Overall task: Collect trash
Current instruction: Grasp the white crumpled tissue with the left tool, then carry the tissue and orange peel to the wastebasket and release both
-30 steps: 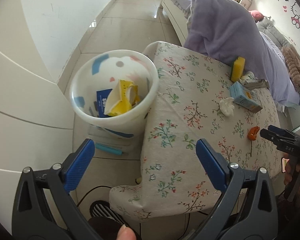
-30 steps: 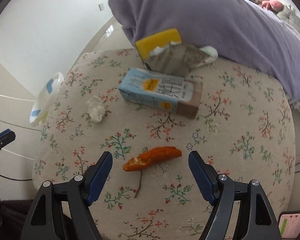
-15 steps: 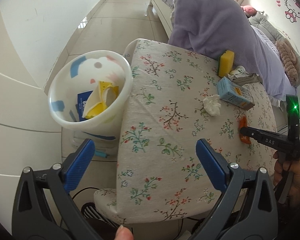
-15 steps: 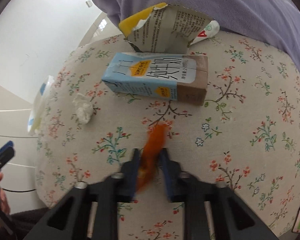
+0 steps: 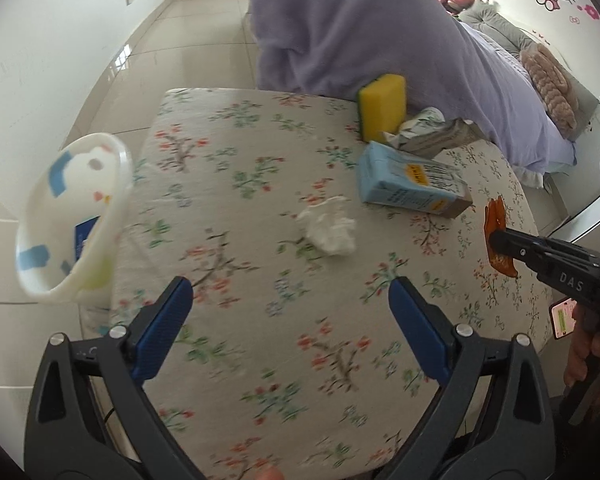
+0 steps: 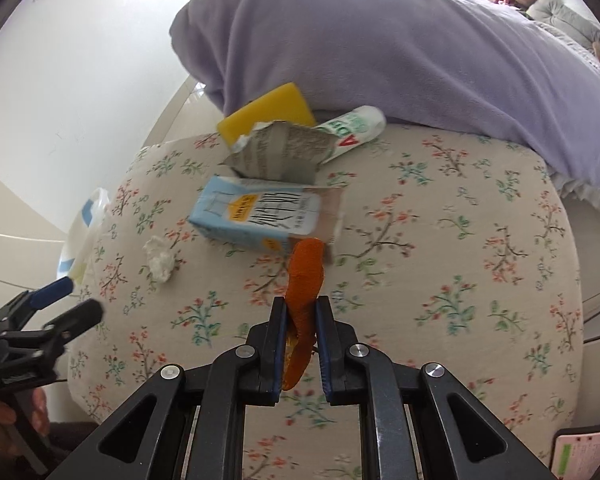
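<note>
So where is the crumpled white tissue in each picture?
Left wrist view: the crumpled white tissue lies mid-picture on the flowery tablecloth, above and between the open left tool's blue fingers.
Right wrist view: it lies left of centre, above the left tool.
Shared landmark: the light blue drink carton, just right of the tissue in both.
</note>
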A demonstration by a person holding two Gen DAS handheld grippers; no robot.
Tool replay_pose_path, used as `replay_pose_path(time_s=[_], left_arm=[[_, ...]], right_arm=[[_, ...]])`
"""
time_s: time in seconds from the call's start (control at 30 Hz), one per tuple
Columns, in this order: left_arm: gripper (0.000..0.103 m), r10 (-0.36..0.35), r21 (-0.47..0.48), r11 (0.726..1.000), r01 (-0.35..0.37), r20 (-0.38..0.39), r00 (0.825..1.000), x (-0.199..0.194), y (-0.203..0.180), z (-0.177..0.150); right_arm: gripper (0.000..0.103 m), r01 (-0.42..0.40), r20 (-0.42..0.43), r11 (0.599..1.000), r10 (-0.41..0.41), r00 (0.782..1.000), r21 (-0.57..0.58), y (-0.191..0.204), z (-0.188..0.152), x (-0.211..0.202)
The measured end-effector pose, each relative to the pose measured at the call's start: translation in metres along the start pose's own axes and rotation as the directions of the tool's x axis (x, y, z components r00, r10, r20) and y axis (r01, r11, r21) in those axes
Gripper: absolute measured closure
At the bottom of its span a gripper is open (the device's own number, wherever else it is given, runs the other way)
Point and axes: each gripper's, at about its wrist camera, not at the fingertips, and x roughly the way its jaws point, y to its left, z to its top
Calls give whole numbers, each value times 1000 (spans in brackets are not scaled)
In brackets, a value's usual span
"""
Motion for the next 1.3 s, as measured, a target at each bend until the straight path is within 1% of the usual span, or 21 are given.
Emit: replay_pose_path(time_s=[0.13, 0.2, 0.3, 0.47, 0.53, 0.7, 0.83, 0.9, 0.97, 1.3], left_arm=[[10, -8, -1, 1000, 8, 11, 1000, 15, -19, 2], [12, -1, -1, 1000, 1, 22, 1000, 22, -26, 4], [20, 22, -8, 1000, -22, 41, 999, 30, -32, 4], [36, 66, -16, 998, -65, 71, 995, 42, -38, 4], [39, 77, -20, 997, -76, 78, 994, 45, -39, 4], [52, 107, -15, 994, -106, 92, 990, 52, -43, 5], [74, 136, -9, 991, -135, 87, 987, 55, -41, 4], [78, 125, -14, 992, -124, 89, 988, 53, -40, 5], [81, 116, -17, 993, -115, 96, 989, 48, -37, 7], [82, 83, -51, 996, -77, 128, 988, 22, -20, 8]], right_arm=[[88, -5, 1, 1000, 5, 1000, 19, -17, -1, -6], [88, -1, 5, 1000, 1, 1000, 25, -20, -1, -5], [88, 2, 6, 999, -3, 1000, 46, -31, -1, -7], [88, 6, 5, 997, -7, 1000, 71, -44, 2, -6], [88, 7, 4, 997, -8, 1000, 75, -47, 2, -6], [88, 6, 7, 997, -7, 1000, 79, -52, 1, -6], [88, 9, 12, 996, -10, 1000, 84, -54, 1, -9], [88, 9, 14, 996, -10, 1000, 86, -55, 0, -9], [88, 7, 17, 996, -8, 1000, 86, -55, 0, -10], [88, -15, 51, 997, 11, 999, 74, -46, 6, -19]])
